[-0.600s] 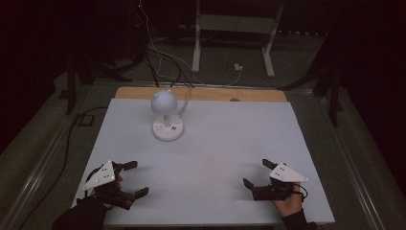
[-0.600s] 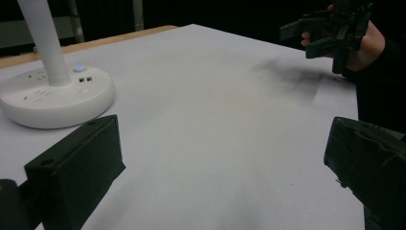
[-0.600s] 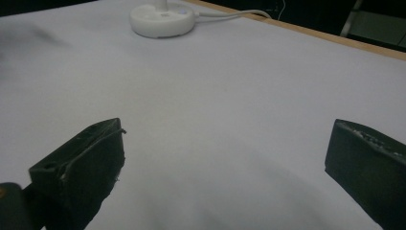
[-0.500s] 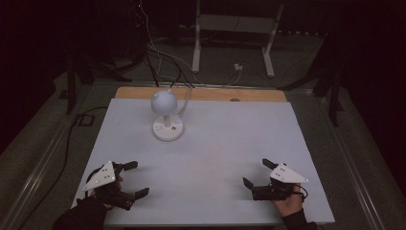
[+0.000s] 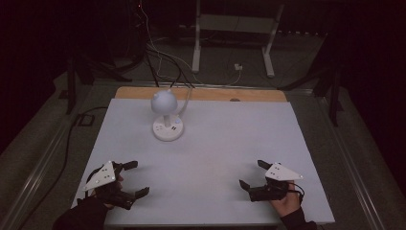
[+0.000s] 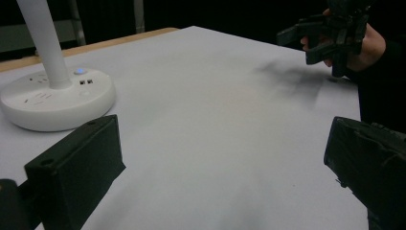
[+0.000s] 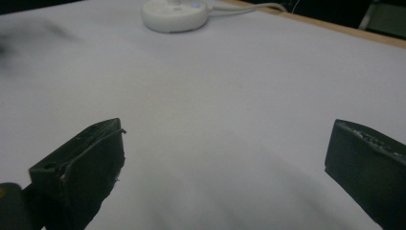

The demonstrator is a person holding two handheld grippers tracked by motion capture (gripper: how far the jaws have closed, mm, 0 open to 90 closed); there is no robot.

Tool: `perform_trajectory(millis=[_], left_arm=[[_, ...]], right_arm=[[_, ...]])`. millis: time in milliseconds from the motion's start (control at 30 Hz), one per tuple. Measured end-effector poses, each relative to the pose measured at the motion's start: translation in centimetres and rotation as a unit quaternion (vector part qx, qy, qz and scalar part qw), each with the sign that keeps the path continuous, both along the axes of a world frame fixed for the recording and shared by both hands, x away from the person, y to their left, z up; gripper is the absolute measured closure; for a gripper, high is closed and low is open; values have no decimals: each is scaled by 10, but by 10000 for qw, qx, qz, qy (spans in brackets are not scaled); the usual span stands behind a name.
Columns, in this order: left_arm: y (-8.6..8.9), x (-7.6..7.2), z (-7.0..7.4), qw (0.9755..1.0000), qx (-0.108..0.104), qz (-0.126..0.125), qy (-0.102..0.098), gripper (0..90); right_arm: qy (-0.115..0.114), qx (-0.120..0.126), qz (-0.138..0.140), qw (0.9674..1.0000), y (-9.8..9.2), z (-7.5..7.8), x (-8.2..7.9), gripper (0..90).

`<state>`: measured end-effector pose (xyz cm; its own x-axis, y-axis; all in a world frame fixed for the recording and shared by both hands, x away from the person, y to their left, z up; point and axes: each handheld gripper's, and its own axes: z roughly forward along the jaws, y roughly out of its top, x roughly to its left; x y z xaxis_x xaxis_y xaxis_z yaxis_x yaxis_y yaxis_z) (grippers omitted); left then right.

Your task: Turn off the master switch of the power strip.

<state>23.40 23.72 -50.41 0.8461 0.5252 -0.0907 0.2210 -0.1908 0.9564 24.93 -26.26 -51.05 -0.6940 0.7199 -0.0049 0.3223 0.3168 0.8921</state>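
Unchanged since the earlier frames: both tools and the lamp lie where they lay.

Left tool (image 5: 135, 178): near-left corner of the white worktop (image 5: 225, 143), held by a dark-sleeved hand; jaws spread wide, nothing between them.

Desk lamp (image 5: 166, 115): white, round head on a short stem, disc base with sockets and a lit blue button; stands upright toward the far left of the worktop, well apart from both tools, its cable trailing off the far edge.

Right tool (image 5: 252, 174): near-right corner, hand-held; jaws wide apart, empty, over bare worktop.
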Motion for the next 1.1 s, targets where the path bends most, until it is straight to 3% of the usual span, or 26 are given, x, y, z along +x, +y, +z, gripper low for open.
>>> perform_trajectory(millis=[200,467,633,900,1100], left_arm=[[0,0,0,10000,-13,-17,-12,2],[1,-1,1,10000,-48,-21,-2,2],[1,-1,1,10000,-56,-41,-9,2],[1,-1,1,10000,-56,-36,-12,2],[1,-2,1,10000,-55,-48,-21,2]], right_arm=[[-19,109,-95,9999,-2,4,0,1],[131,28,-34,9999,3,10,0,1],[223,167,-82,9996,2,20,2,1],[180,98,8,9998,9,33,9,1],[143,186,66,9997,15,41,17,1]])
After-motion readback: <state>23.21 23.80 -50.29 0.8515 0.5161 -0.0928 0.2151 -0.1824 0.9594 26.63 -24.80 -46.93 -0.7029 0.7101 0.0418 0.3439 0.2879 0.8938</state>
